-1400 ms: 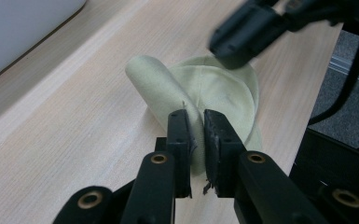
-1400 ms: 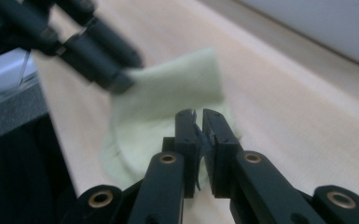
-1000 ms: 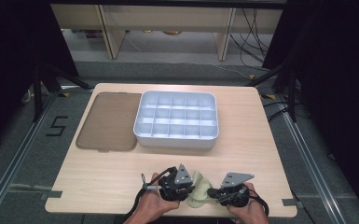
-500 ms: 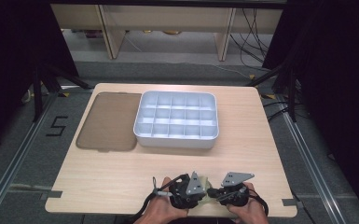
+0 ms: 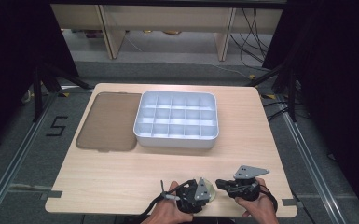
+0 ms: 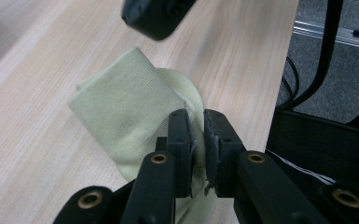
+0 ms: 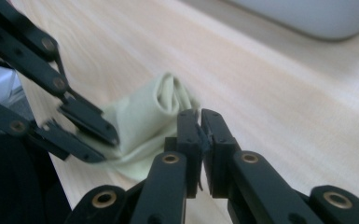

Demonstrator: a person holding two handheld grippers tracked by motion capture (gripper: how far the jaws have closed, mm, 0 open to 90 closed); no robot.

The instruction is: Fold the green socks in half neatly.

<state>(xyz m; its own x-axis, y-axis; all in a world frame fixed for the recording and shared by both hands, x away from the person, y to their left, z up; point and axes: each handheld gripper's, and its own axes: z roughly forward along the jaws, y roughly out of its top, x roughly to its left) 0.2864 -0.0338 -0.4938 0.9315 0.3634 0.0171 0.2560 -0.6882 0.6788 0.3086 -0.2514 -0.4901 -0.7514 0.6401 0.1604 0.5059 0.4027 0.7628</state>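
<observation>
On the table point(image 5: 121, 177), a grey tray point(image 5: 177, 119) of empty compartments; both grippers, left point(image 6: 196, 130) and right point(image 7: 200, 128), pinch a pale green cloth point(image 6: 130, 107) between them.

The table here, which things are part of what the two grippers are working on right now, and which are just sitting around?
In use:
- pale green sock, pinched at its edges
- left gripper, shut on the sock
- right gripper, shut on the sock

Lying about:
- white compartment tray, its cells look empty
- brown lid flat beside the tray
- wooden table
</observation>
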